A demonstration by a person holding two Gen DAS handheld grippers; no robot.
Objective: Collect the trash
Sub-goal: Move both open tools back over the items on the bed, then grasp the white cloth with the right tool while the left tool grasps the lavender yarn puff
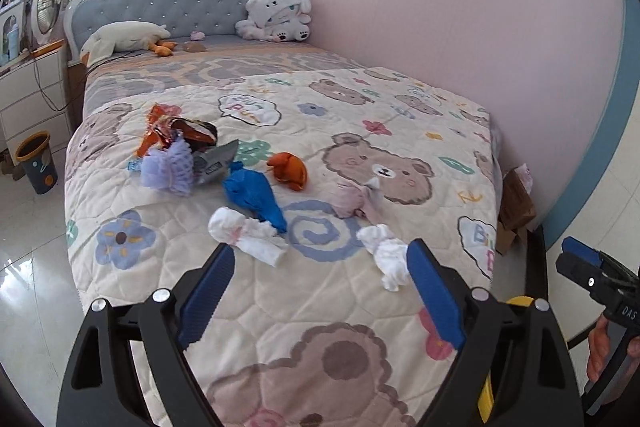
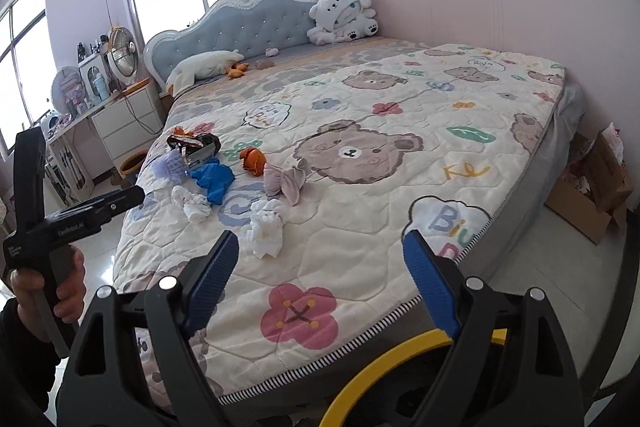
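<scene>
Lying on the quilt [image 1: 360, 299] toward the near left part of the bed, a loose cluster of trash, none of it gripped.

Item 1: white paper wad [image 1: 244, 233], nearest on the left, just beyond the left gripper [image 1: 320, 259]. Likely very light and soft; pinch across its thick middle.

Item 2: second white paper wad [image 1: 386, 259], near right of the cluster, just beside the left gripper's right finger. Same handling; its twisted waist looks the firmest hold.

Item 3: blue bag [image 1: 254, 193], touching the first wad. Thin and probably slippery; take the bunched knot at its far end.

Item 4: orange lump [image 1: 288, 171], apart from the others, beyond the blue bag. Crumpled, light; grip across the body.

Item 5: pinkish tissue [image 1: 356, 201], right of the blue bag. Soft, may tear; take the gathered centre.

Item 6: purple mesh puff [image 1: 170, 167], silver packet [image 1: 216, 163] and snack wrappers [image 1: 176, 131], piled together at the far left. Foil is likely slick and crackly; grip a folded edge.

Tools: left gripper with jaws apart, hovering over the quilt. Right gripper [image 2: 320, 263] with jaws apart, empty, above the near edge of the bed.

Receptacle: yellow-rimmed bin [image 2: 384, 367] below the right gripper; another bin [image 1: 36, 161] on the floor far left.
</scene>
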